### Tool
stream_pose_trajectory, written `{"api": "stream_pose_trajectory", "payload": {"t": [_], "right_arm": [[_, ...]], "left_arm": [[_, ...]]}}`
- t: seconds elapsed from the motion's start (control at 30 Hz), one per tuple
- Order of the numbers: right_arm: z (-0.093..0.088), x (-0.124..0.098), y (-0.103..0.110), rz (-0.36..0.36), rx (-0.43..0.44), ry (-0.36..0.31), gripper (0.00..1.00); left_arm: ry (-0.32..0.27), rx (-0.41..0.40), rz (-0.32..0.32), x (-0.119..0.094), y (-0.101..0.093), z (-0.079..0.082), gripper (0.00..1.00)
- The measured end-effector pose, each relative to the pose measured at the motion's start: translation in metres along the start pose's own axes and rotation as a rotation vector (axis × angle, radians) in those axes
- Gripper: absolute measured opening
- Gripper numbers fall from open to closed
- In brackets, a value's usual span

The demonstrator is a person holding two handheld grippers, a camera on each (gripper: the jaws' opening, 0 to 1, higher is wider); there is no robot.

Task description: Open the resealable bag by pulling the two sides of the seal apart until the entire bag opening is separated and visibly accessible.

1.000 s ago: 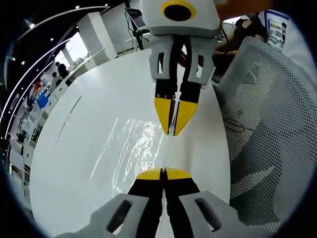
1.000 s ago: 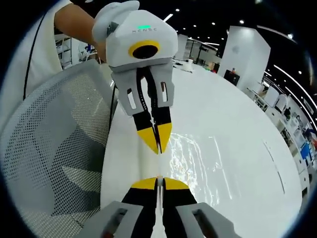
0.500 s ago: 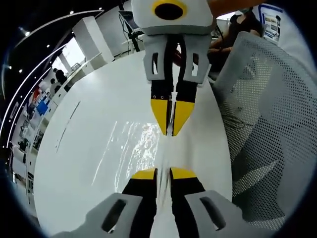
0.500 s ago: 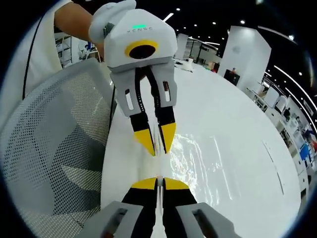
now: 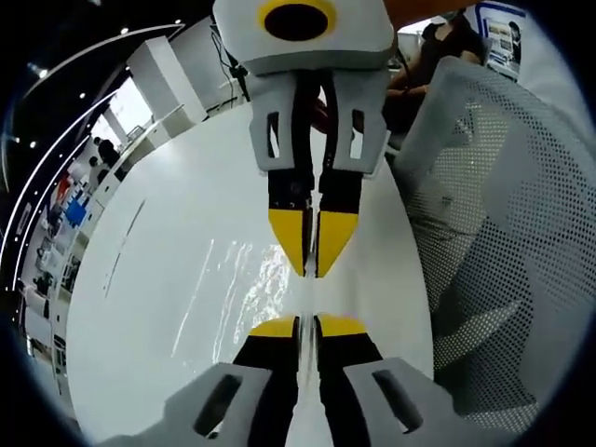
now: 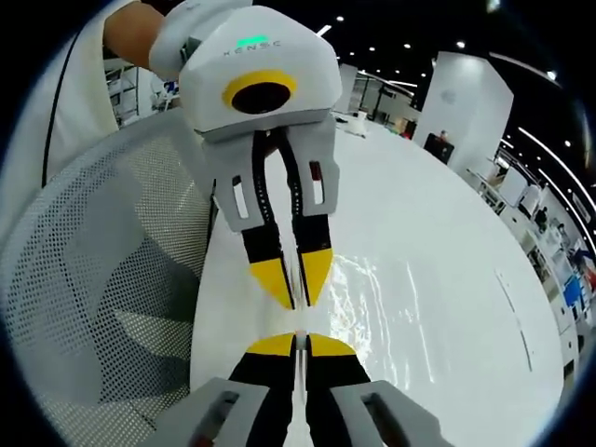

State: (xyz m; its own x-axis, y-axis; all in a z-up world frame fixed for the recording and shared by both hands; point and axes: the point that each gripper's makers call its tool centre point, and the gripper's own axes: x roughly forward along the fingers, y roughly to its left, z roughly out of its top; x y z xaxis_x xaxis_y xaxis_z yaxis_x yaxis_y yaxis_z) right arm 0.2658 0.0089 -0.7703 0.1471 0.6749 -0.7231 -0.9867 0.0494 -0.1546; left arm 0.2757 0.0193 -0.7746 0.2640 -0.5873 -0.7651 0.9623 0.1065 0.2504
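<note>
A clear resealable bag (image 5: 244,279) hangs as a glinting film over the white round table (image 5: 130,279), stretched between my two grippers, which face each other tip to tip. In the left gripper view my left gripper (image 5: 307,322) rises from the bottom, its yellow jaws shut on the bag's top edge. My right gripper (image 5: 310,270) comes down from above, pinching the same edge. In the right gripper view my right gripper (image 6: 296,338) is shut on the edge, and the left gripper (image 6: 296,302) meets it from above. The bag (image 6: 372,298) shimmers to the right. Whether the seal has parted is hidden.
A white mesh chair back (image 5: 503,223) stands close beside the grippers, seen again in the right gripper view as the chair back (image 6: 93,279). A person's hand (image 6: 140,33) holds the left gripper. The table (image 6: 447,223) spreads wide beyond, with a hall behind.
The two grippers have drawn closer together. The left jaws stood slightly apart half a second ago and are now nearer each other on the bag edge.
</note>
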Motion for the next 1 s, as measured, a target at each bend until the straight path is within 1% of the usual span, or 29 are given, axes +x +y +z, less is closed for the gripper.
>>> {"api": "stream_pose_trajectory", "payload": {"t": [0.27,0.3,0.33,0.4,0.47,0.5,1.0], "right_arm": [[-0.001,-0.002,-0.002,-0.007,0.0,-0.004,0.0],[-0.001,-0.002,-0.002,-0.009,0.001,-0.006,0.0],[-0.002,-0.003,-0.003,-0.009,0.001,-0.005,0.0],[-0.002,-0.003,-0.002,-0.007,0.0,-0.002,0.0],[-0.004,-0.003,-0.003,-0.012,-0.006,0.003,0.0],[-0.006,-0.004,-0.003,-0.008,0.004,0.001,0.0],[-0.021,-0.015,-0.004,-0.021,0.023,0.022,0.0]], "left_arm": [[0.005,0.007,-0.008,0.0,0.002,0.0,0.0],[0.006,0.005,-0.007,0.0,0.002,0.001,0.0],[0.009,-0.016,-0.01,0.001,0.002,0.001,0.0],[0.011,-0.021,-0.01,0.002,0.003,0.001,0.0],[0.017,-0.011,-0.007,0.002,0.003,0.0,0.0],[0.019,-0.01,-0.008,0.002,0.004,0.0,0.0],[0.025,-0.049,-0.008,0.001,0.006,-0.003,0.0]]}}
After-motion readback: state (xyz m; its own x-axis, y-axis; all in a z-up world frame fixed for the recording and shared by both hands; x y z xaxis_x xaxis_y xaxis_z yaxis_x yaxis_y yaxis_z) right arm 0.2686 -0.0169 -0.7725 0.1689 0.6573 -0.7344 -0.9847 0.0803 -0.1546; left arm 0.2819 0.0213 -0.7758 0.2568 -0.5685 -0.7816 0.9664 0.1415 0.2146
